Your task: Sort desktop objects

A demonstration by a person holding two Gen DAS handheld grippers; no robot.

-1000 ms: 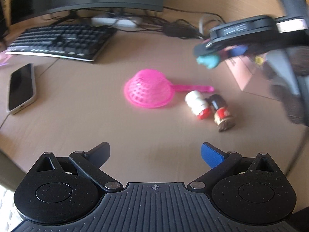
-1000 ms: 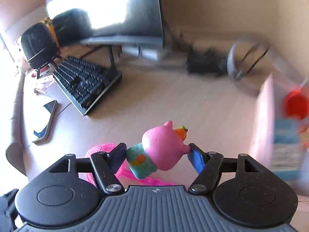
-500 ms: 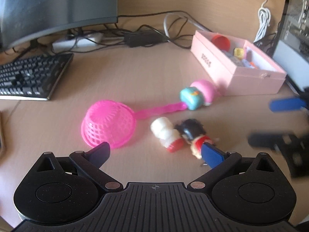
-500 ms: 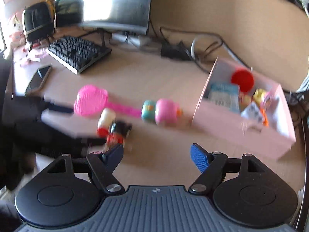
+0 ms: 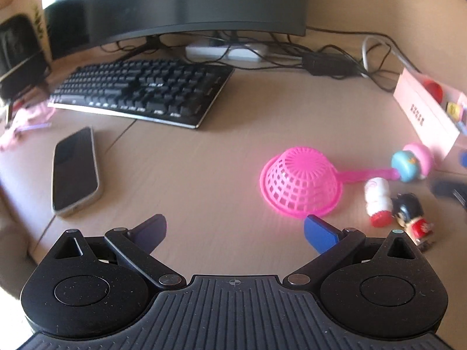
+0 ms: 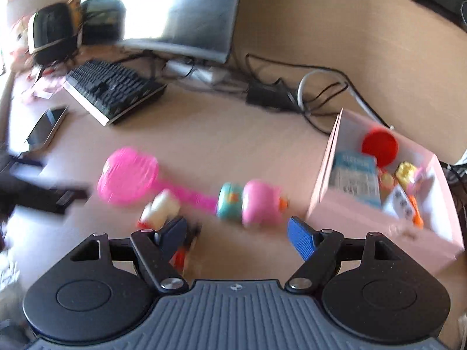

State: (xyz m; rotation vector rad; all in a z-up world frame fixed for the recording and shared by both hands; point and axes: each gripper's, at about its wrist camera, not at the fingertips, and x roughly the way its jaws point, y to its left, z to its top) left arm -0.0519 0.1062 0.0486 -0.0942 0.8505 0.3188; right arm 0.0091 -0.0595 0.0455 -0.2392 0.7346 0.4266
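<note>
The left gripper (image 5: pixel 235 232) hangs over bare desk (image 5: pixel 181 175) with its jaws spread wide and nothing between them. Just beyond its blue right finger sits the pink strainer (image 5: pixel 300 185), turned mouth-down, its handle running off to the right. Past that same finger, further right, lie the white figure (image 5: pixel 378 201) and the black-haired figure (image 5: pixel 411 218), touching each other. At the far end of the strainer's handle lies the pig toy (image 5: pixel 411 162), pink with a teal body, close to the wall of the pink box (image 5: pixel 423 116) beyond it. Ahead and left of the left finger a phone (image 5: pixel 74 170) lies face up; further off stands the keyboard (image 5: pixel 143 90), and behind it the monitor (image 5: pixel 175 3).

The right gripper (image 6: pixel 236 236) also stands open and empty; its jaws have just been opening, and the pig toy lies free on the desk. The black-haired figure (image 6: pixel 182 250) is partly hidden behind its dark left finger, with the white figure (image 6: pixel 160 208) just past it. Directly ahead between the fingers, a little beyond their tips, lies the pig toy (image 6: pixel 251 202), on its side and blurred. The strainer (image 6: pixel 128 176) lies ahead and to the left. Ahead and right of the blue finger stands the pink box (image 6: pixel 364 215), open-topped, with a red cup (image 6: pixel 379 145) and small bits inside. The left gripper shows as a dark blur at the left edge (image 6: pixel 38 186).
</note>
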